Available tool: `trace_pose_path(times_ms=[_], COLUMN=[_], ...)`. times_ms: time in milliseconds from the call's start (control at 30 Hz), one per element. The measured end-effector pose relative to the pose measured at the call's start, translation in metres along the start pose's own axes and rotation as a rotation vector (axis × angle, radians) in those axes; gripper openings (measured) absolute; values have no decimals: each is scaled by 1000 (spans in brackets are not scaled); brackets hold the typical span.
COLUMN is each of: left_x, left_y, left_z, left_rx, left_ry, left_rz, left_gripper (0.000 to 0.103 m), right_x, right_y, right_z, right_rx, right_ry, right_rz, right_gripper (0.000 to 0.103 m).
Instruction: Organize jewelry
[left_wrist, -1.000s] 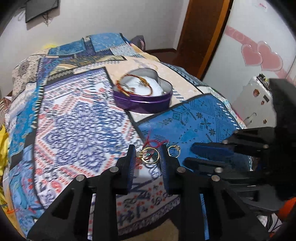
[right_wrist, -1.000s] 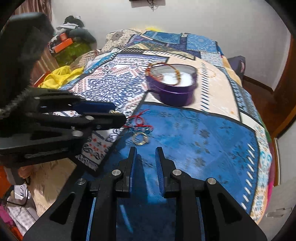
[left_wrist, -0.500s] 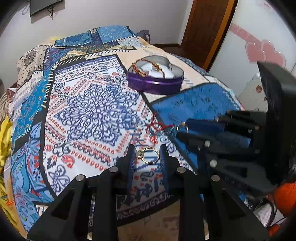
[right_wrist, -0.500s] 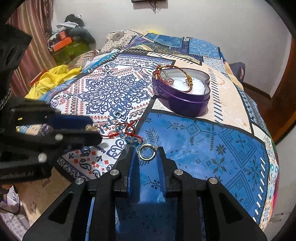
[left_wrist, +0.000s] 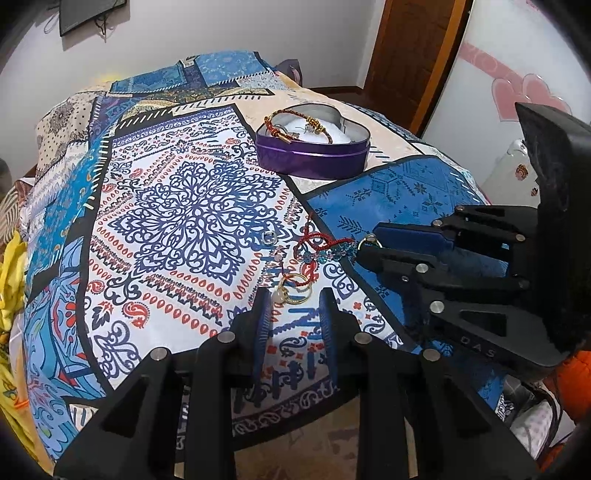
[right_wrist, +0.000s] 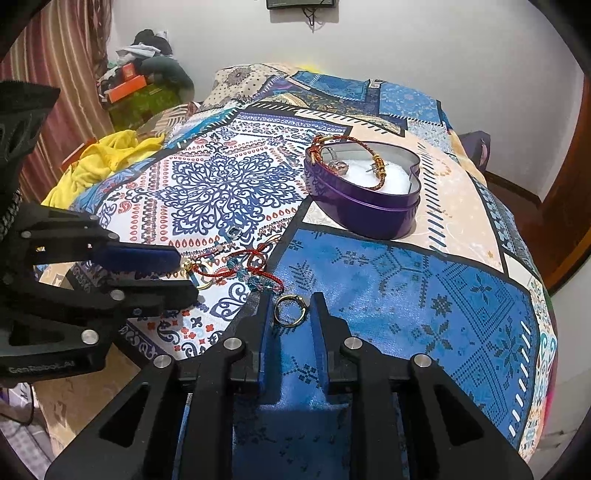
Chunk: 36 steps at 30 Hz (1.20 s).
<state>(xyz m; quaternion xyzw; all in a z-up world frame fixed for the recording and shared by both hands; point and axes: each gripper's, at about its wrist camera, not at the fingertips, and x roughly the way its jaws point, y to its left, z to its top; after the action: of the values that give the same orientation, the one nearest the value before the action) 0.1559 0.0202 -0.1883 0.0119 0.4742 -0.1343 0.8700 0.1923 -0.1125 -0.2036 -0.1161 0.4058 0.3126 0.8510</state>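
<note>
Jewelry's spread on the bed's patterned cover (left_wrist: 192, 221). Gold hoop earrings (left_wrist: 293, 293) sit right between the left gripper (left_wrist: 293, 314) tips, jaws apart, not pinching. Red-thread bracelet (right_wrist: 251, 267) next, then a gold ring (right_wrist: 290, 310) between the right gripper (right_wrist: 290, 325) tips, jaws closing, no contact. Purple heart tin (right_wrist: 364, 206) lies farther back.

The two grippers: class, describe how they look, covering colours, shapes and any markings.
Both the left gripper and the right gripper are matte black, angular frames with triangular cut-outs and round silver screw heads. Their fingers carry blue ribbed pads. Pale lettering marks each body, too blurred to read fully.
</note>
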Motion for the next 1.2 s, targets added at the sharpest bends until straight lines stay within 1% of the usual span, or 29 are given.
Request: trace_pose_path(times_ms=[33,67,233,300,367,433,500,533,600,633,667,700,767,833,1133,1200], left_x=[1,1,2,3,4,6,8,9,10,11,11,10,7,2,-21,-23], left_y=[-1,-1,-2,-1,1,2,2,2,3,3,5,7,12,15,23,23], left_z=[0,1,6,7,8,8,9,9,10,10,10,10,9,6,-4,-4], left_rx=[4,8,17,14,0,-13,-19,-21,-26,-29,-31,-38,-58,-69,-71,-71], left_ry=[1,3,14,19,16,11,6,5,4,5,7,5,5,-2,-37,-40], left_rz=[4,8,21,15,4,-1,-1,-3,-6,0,4,0,-16,-15,7,6], left_gripper=[26,26,27,30,35,36,36,36,31,20,16,15,9,9,8,8], right_x=[-1,-1,-5,-6,-8,-11,-14,-15,-14,-14,-13,-13,-10,-2,10,9], right_y=[0,-1,-5,-7,-10,-11,-11,-11,-11,-11,-9,-7,-3,0,7,6], right_z=[0,0,-1,-1,-1,-1,0,1,2,3,3,3,3,3,5,5], right_rx=[4,7,18,20,28,30,35,35,41,42,39,29,7,-2,-32,-23], right_ry=[-2,0,-3,-5,-8,-15,-18,-11,15,20,19,15,19,39,7,4], right_rz=[3,10,10,6,7,13,-11,-2,45,55,58,51,26,27,-6,-5], right_gripper=[15,9,8,8,8,8,8,8,13,15,20,21,21,21,21,17])
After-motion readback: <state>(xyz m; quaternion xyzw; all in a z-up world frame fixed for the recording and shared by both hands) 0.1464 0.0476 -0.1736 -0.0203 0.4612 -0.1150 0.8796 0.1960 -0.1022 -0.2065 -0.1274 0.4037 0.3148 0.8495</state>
